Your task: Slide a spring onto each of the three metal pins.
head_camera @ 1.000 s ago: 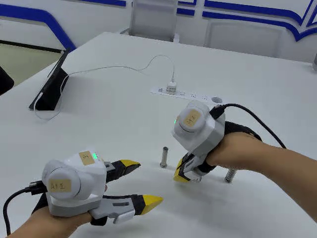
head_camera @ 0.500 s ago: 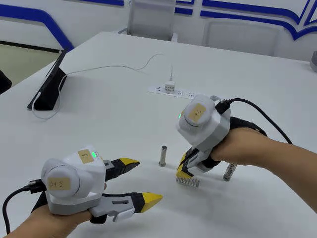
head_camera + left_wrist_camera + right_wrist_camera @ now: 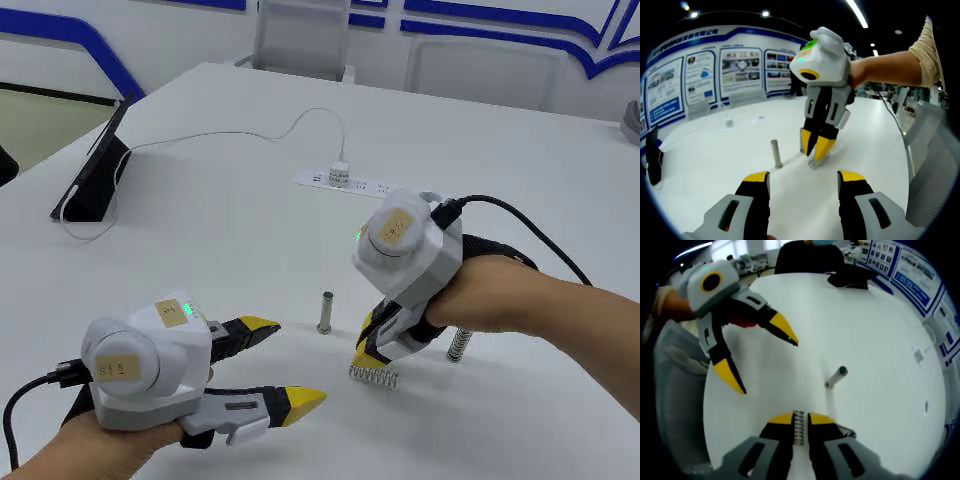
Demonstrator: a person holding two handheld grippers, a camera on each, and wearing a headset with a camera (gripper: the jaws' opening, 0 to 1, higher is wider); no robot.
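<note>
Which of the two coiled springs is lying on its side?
The coiled metal spring at the right claw's yellow tips lies flat on the white table; the other spring stands upright beside the hand.

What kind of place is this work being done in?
Probably an office meeting room or showroom: a large white table, a power strip lying on it, and information posters along the blue-trimmed wall.

The head view looks forward and down over the white tabletop (image 3: pixel 230 230), from behind the left gripper (image 3: pixel 288 362) and right gripper (image 3: pixel 362 352). The left gripper view sits low over the table, facing the right gripper close ahead. The right gripper view looks down from close above. All share the short upright metal pin (image 3: pixel 325 312) and coiled steel spring (image 3: pixel 374 376).
</note>
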